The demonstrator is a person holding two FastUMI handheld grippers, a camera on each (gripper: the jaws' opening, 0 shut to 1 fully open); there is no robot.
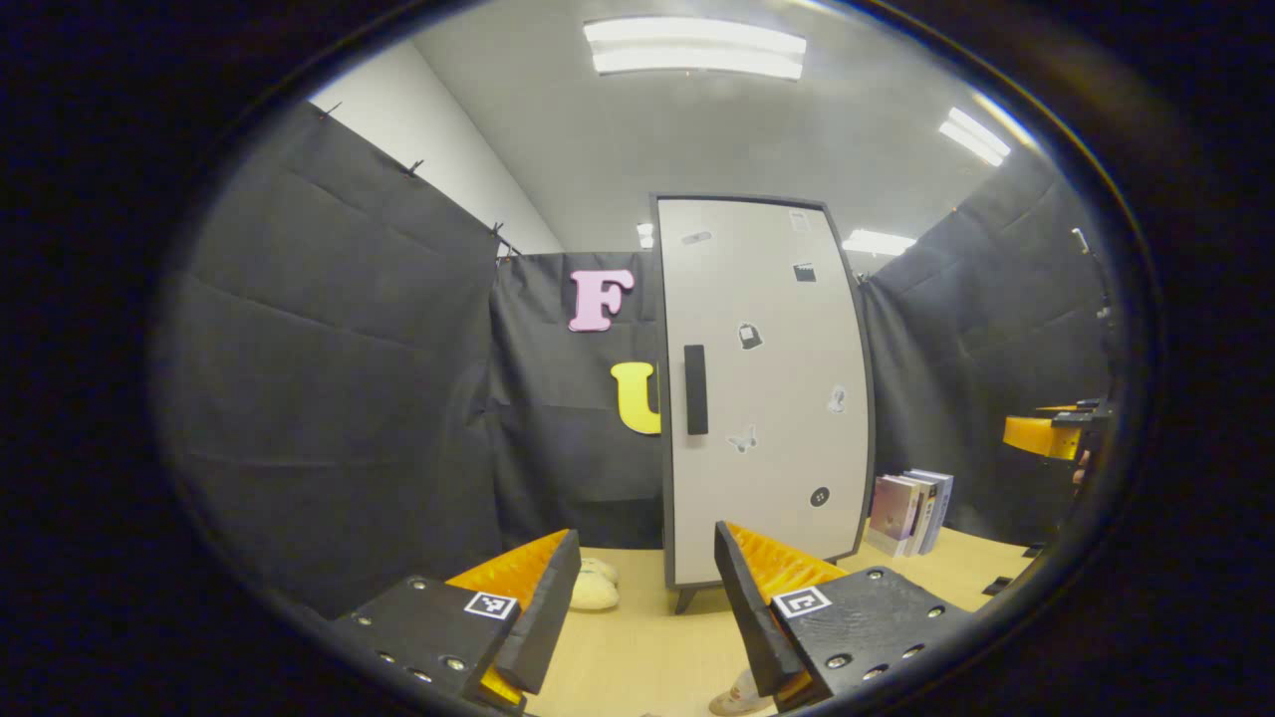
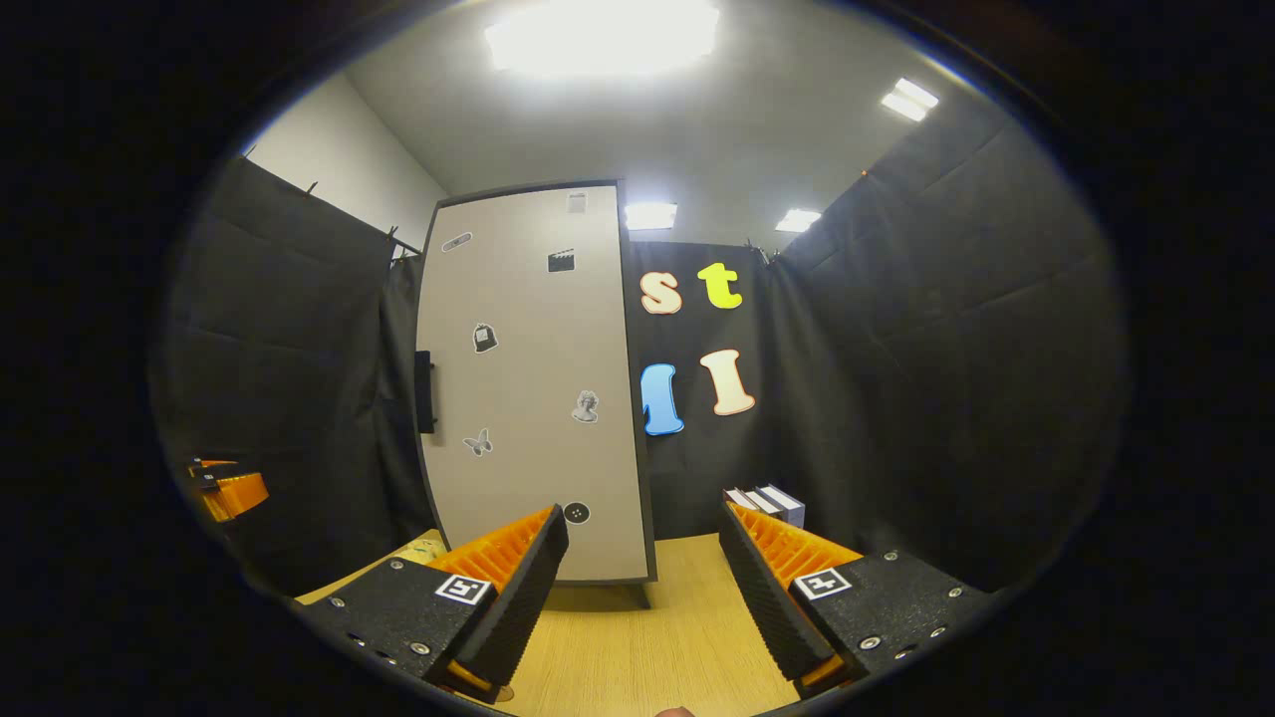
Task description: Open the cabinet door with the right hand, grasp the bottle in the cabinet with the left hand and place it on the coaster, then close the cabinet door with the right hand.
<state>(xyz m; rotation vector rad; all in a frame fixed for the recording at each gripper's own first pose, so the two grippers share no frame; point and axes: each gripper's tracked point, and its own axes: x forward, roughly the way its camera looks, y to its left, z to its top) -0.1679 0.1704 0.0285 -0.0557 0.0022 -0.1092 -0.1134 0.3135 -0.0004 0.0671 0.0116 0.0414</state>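
Observation:
A tall cabinet stands on the wooden table, its white sticker-dotted door (image 1: 767,398) shut and a black handle (image 1: 695,388) on the door's left edge. The shut door hides whatever is inside. My left gripper (image 1: 642,609) is open and empty, some way in front of the cabinet and low over the table. In the right gripper view the door (image 2: 528,398) is seen at an angle, with the handle (image 2: 424,390) at its far left edge. My right gripper (image 2: 642,597) is open too, off the cabinet's right front, touching nothing. A pale round thing (image 1: 735,699) lies by my left fingers, perhaps the coaster.
Books (image 1: 911,510) stand upright to the right of the cabinet, also in the right gripper view (image 2: 769,501). Two pale rounded objects (image 1: 595,588) lie on the table (image 1: 637,647) left of the cabinet's foot. The other gripper (image 1: 1046,434) shows far right; black cloth walls close in all round.

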